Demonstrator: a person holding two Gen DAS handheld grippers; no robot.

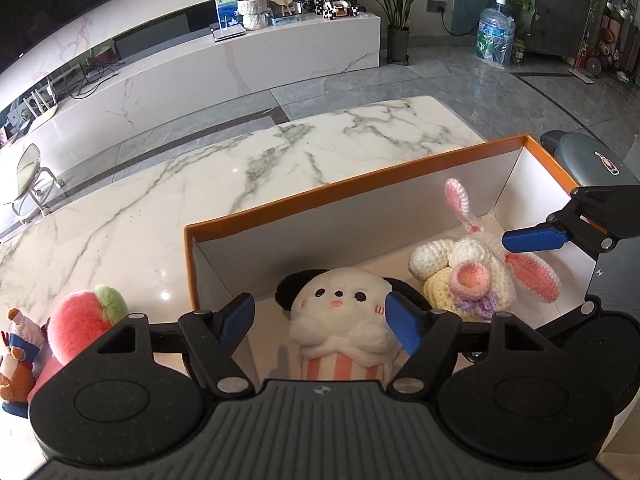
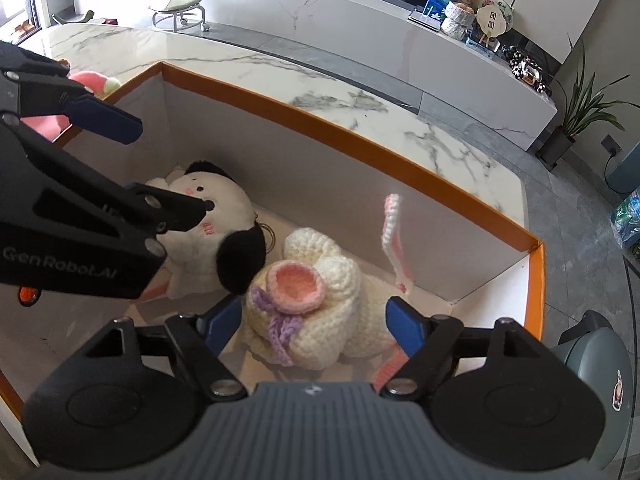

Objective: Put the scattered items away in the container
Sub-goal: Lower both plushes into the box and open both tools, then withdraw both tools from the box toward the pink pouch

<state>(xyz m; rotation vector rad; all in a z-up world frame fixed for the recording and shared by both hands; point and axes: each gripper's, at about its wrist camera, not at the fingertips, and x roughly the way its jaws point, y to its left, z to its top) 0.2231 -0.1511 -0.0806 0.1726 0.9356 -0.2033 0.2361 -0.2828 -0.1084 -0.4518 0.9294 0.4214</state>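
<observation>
While both grippers hang over the orange-rimmed box [image 1: 256,210], we see two toys inside.
Left wrist: our left gripper [image 1: 320,318] gapes wide, empty, above the panda plush [image 1: 340,308]; peach plush [image 1: 86,322] sits outside on the marble table [image 1: 248,164]. Right wrist: our right gripper [image 2: 314,326] gapes wide, empty, over the crochet bunny [image 2: 316,304].

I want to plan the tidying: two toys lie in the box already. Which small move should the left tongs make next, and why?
Probably lift the left tongs out of the orange box and swing them left toward the pink-and-green plush ball. The panda plush and crocheted bunny lie inside, both tongs are open and hold nothing, and the ball sits outside the box wall.
</observation>
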